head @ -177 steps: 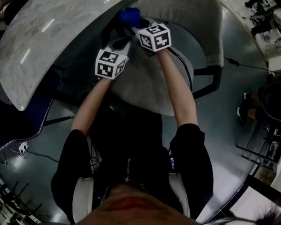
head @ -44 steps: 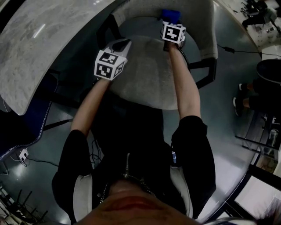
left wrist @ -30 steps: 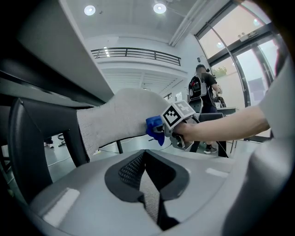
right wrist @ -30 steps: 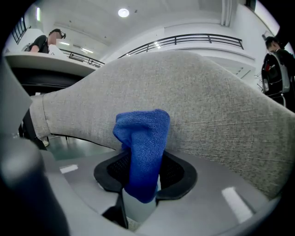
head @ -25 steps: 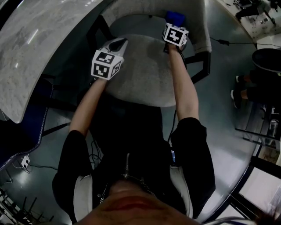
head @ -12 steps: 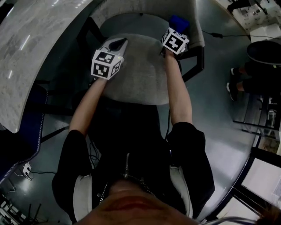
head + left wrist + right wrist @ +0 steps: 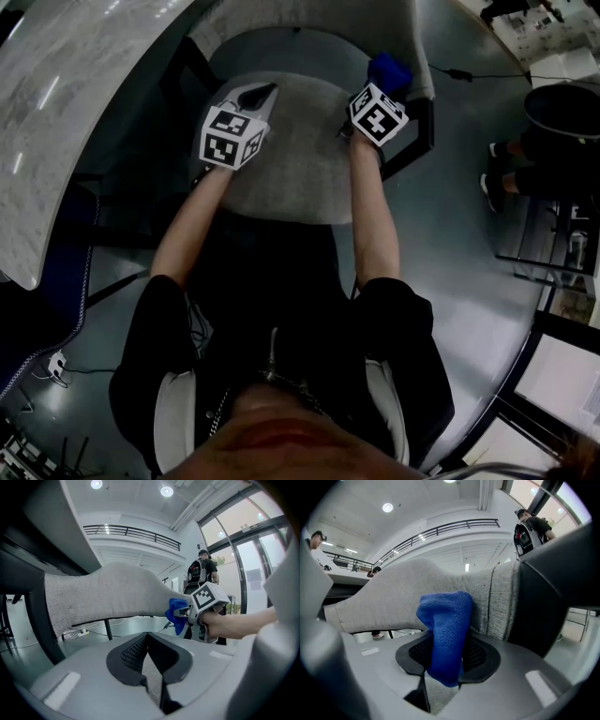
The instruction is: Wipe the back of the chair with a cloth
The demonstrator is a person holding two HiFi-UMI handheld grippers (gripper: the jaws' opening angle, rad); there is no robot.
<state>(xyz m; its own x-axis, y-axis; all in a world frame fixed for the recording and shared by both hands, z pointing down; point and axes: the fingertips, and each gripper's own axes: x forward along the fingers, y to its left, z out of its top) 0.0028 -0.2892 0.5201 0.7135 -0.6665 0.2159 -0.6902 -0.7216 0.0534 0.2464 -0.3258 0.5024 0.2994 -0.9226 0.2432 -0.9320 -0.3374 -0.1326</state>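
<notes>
Against the right end of the chair's grey back (image 7: pixel 384 602), the blue cloth (image 7: pixel 445 616) sits pinched in the right gripper (image 7: pixel 445 645), having slid rightward from nearer the middle. The left gripper (image 7: pixel 148 641), jaws pressed together on nothing, still hovers over the round seat (image 7: pixel 300 159); glossy grey floor (image 7: pixel 459 244) and a pale marbled table (image 7: pixel 84 103) surround.

- We hold both arms stretched forward and down.
- Our left gripper (image 7: pixel 255 94) has its jaws closed together, empty.
- Our right gripper (image 7: pixel 382 86) pinches the blue cloth (image 7: pixel 444 630).
</notes>
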